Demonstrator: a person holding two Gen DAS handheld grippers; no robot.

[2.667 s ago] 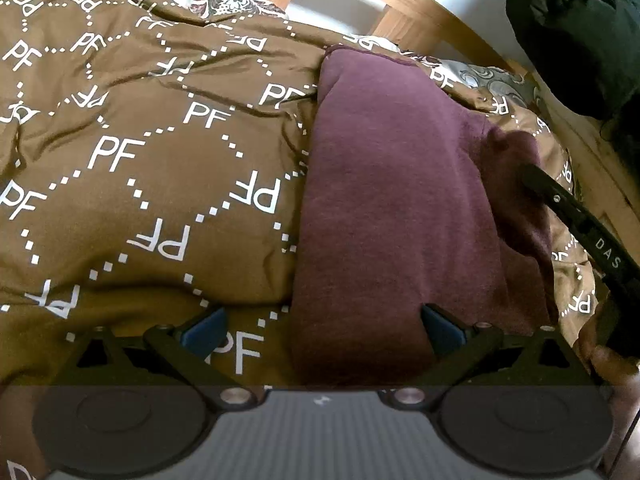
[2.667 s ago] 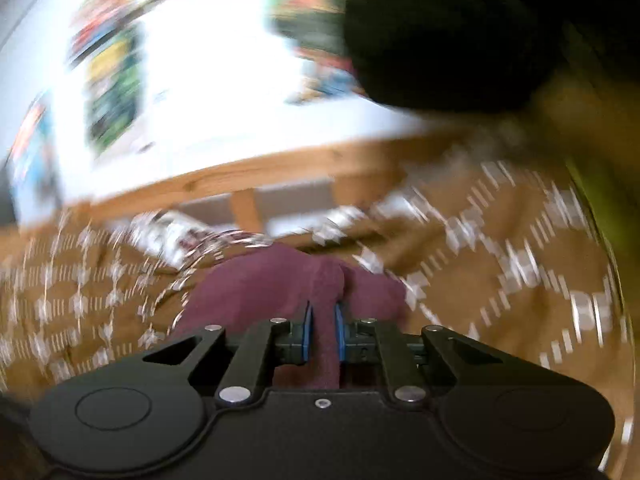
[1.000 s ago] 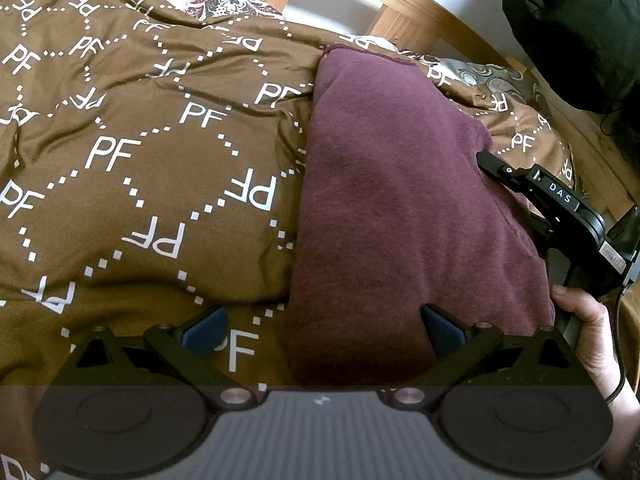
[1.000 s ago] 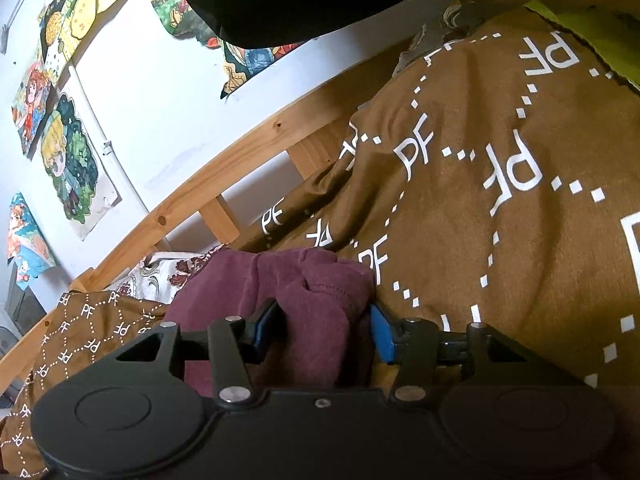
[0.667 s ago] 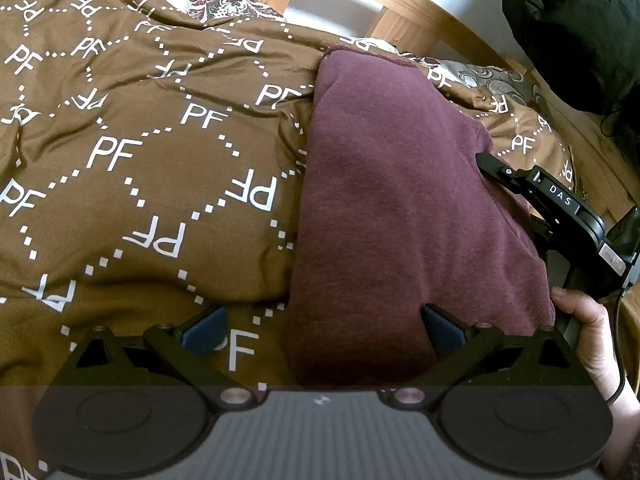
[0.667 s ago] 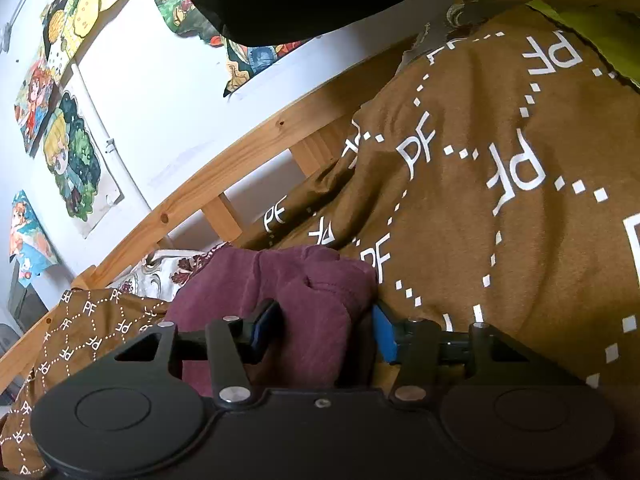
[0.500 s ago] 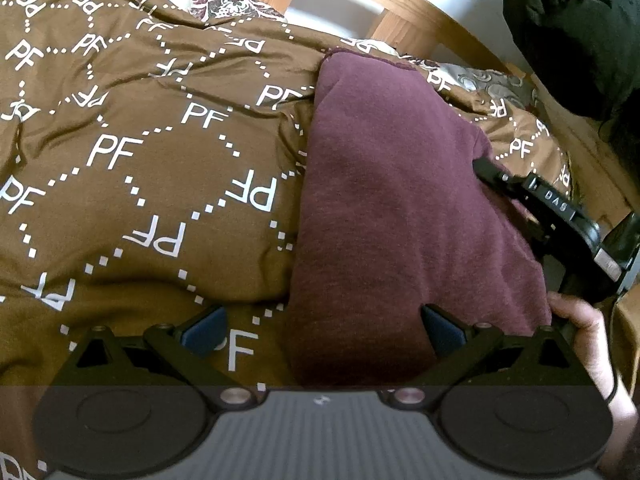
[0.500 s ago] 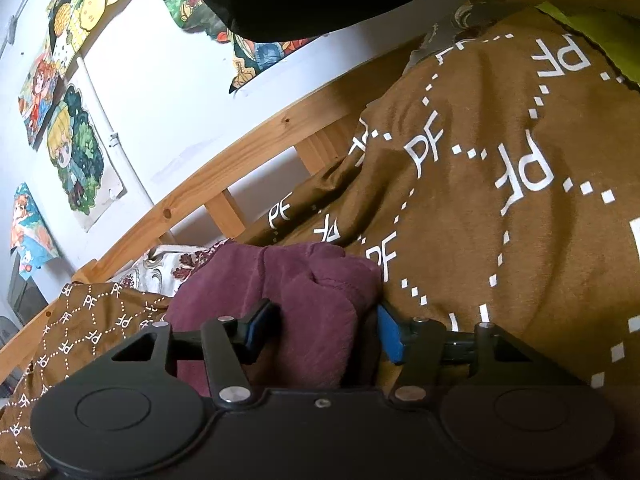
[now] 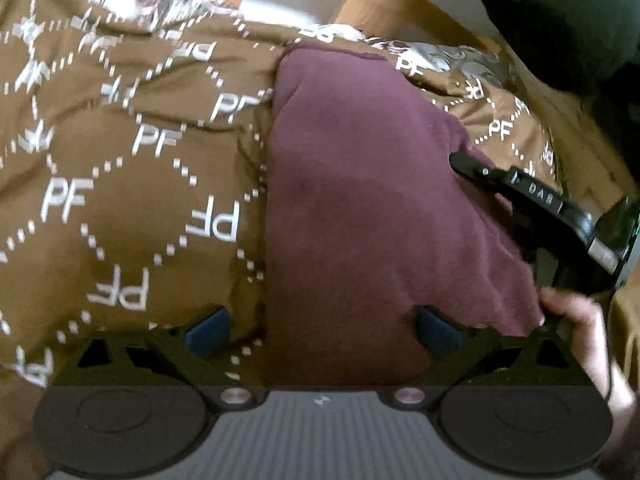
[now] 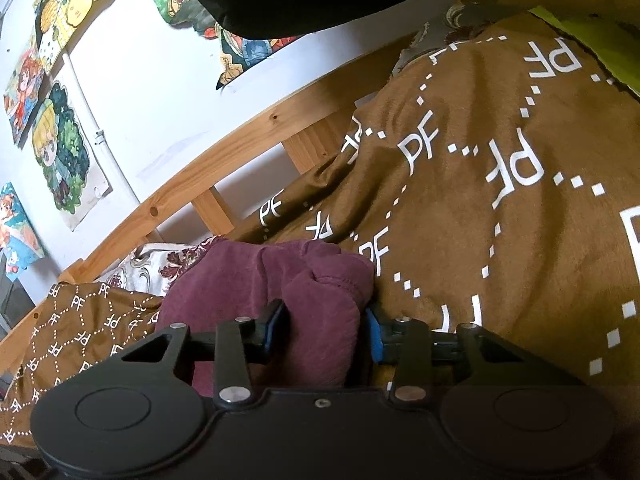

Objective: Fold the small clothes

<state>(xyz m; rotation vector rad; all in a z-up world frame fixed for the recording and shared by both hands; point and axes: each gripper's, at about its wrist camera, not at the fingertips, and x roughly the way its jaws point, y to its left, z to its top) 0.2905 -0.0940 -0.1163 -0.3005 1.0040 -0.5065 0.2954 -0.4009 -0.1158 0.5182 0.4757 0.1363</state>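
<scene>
A maroon garment (image 9: 360,200) lies folded into a long strip on the brown "PF" blanket (image 9: 120,200). My left gripper (image 9: 320,330) is open wide, its jaws straddling the garment's near left edge. My right gripper (image 10: 326,326) is open, with a bunched fold of the maroon garment (image 10: 320,288) sitting loosely between its blue pads. The right gripper also shows in the left wrist view (image 9: 532,208), at the garment's right edge, held by a hand.
A wooden bed rail (image 10: 240,148) runs behind the blanket, with a white wall and posters (image 10: 60,152) beyond. A black bundle (image 9: 560,20) hangs at the far right. A patterned pillow (image 10: 160,264) lies by the rail.
My right gripper opened from shut on the garment and now stands open around its fold. The left gripper shifted slightly forward; the view is blurred.
</scene>
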